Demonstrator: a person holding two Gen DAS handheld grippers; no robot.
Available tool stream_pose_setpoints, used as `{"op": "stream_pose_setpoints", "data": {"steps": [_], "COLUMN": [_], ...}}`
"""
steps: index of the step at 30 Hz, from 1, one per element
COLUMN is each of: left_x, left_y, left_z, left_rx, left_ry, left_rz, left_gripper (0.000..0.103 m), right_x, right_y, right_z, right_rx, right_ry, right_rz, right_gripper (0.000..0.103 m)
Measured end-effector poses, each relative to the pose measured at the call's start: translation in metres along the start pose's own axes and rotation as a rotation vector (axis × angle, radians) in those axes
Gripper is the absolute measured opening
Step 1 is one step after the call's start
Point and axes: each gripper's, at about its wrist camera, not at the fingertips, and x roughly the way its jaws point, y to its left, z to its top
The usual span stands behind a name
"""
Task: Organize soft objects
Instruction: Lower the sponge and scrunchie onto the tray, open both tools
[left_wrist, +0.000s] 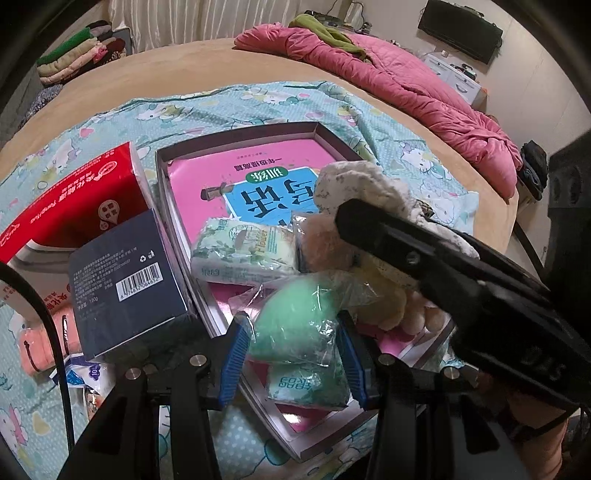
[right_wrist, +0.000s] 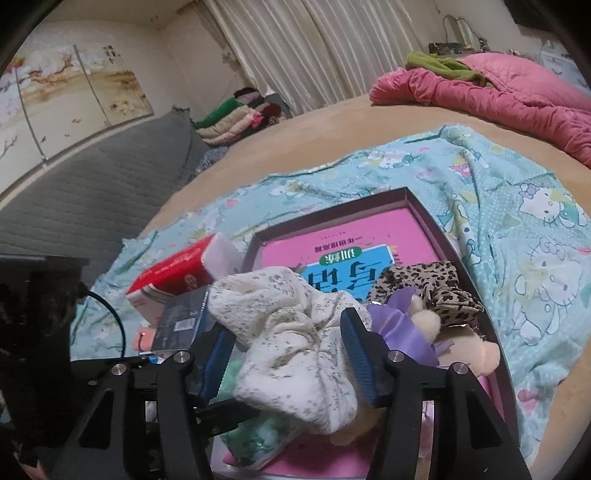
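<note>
A shallow box (left_wrist: 236, 138) lined with a pink and blue book cover lies on the Hello Kitty sheet. My left gripper (left_wrist: 293, 334) is shut on a green sponge in a clear bag (left_wrist: 295, 325), held over the box's near part. My right gripper (right_wrist: 286, 349) is shut on a cream speckled cloth (right_wrist: 295, 332); it reaches in from the right in the left wrist view (left_wrist: 388, 225). A plush toy (right_wrist: 476, 350) with a purple ribbon (right_wrist: 402, 332) and a leopard scrunchie (right_wrist: 428, 284) lie in the box. A tissue pack (left_wrist: 240, 251) lies there too.
A red carton (left_wrist: 62, 206) and a dark blue box (left_wrist: 125, 277) stand left of the shallow box. A pink quilt (left_wrist: 406, 85) lies at the bed's far side. Folded clothes (left_wrist: 77, 51) are stacked far left. A peach item (left_wrist: 37, 343) lies near left.
</note>
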Motion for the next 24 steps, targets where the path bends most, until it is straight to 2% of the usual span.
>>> {"op": "stream_pose_setpoints", "data": {"steps": [8,10,12,15,20,24], "left_x": [-0.001,0.000,0.000,-0.001,-0.002,-0.002], "left_y": [-0.001,0.000,0.000,0.000,-0.002,-0.003], "left_z": [0.002,0.003,0.004,0.007,0.008,0.007], "left_rx": [0.002,-0.005,-0.012,-0.011,-0.009,-0.006], "left_ry": [0.000,0.001,0.002,-0.002,-0.007,-0.001], "left_rz": [0.007,0.005,0.008,0.018,0.024,0.022], "left_gripper": [0.048,0.048,0.048,0.048,0.048,0.048], "right_x": [-0.022,-0.022,-0.019,-0.018,-0.023,-0.024], "right_y": [-0.002,-0.005,-0.010,-0.021,-0.028,-0.028], "right_z": [0.005,0.004,0.003,0.002,0.003,0.005], "right_rx": [0.016,0.023,0.042,0.073,0.107,0.103], "right_ry": [-0.088,-0.079,-0.061,-0.057,-0.092,-0.091], "right_rz": [0.010,-0.008,-0.043,-0.101,-0.062,-0.099], "right_gripper": [0.063,0.066,0.074,0.074,0.074,0.075]}}
